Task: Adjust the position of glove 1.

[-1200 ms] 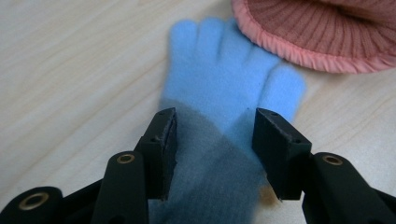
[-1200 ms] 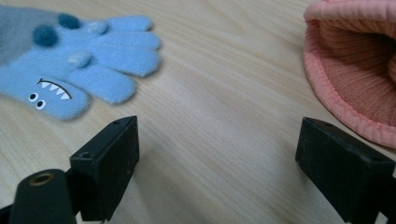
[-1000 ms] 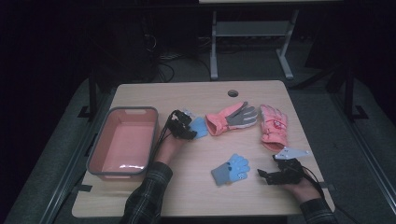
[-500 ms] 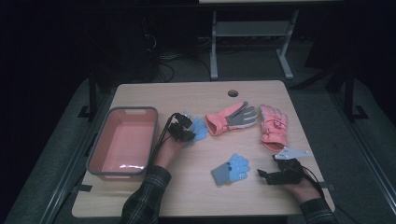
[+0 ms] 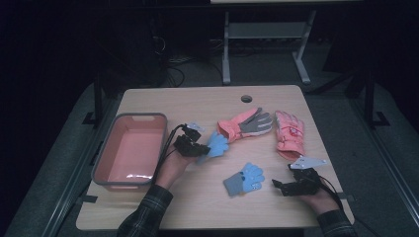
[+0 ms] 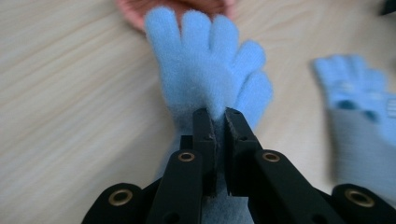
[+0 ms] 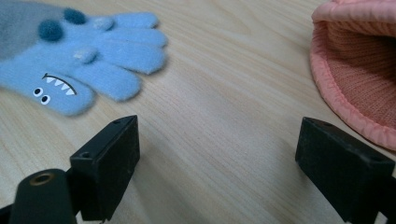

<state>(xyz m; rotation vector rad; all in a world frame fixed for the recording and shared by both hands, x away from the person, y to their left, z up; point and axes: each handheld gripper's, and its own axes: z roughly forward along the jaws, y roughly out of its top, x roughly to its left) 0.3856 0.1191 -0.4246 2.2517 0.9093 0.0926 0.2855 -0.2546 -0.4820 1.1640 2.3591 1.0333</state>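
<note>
My left gripper [image 5: 197, 148] [image 6: 217, 125] is shut on a plain light blue glove [image 5: 216, 143] [image 6: 210, 74], pinching it near the palm just right of the pink tub. A second blue glove [image 5: 244, 179] [image 7: 79, 65] with a monster face and grey cuff lies flat on the table in front of my right gripper [image 5: 279, 186] [image 7: 217, 154], which is open near the front right edge with nothing between its jaws. This glove also appears at the right of the left gripper view [image 6: 359, 121].
A pink tub [image 5: 129, 150] stands at the left of the table. A pink glove with a grey palm [image 5: 245, 124] and another pink glove [image 5: 289, 133] [image 7: 359, 70] lie at the back right. A cable hole [image 5: 246, 98] is near the far edge.
My left gripper with the plain blue glove has shifted slightly toward the front and left. The right gripper has stayed in place.
</note>
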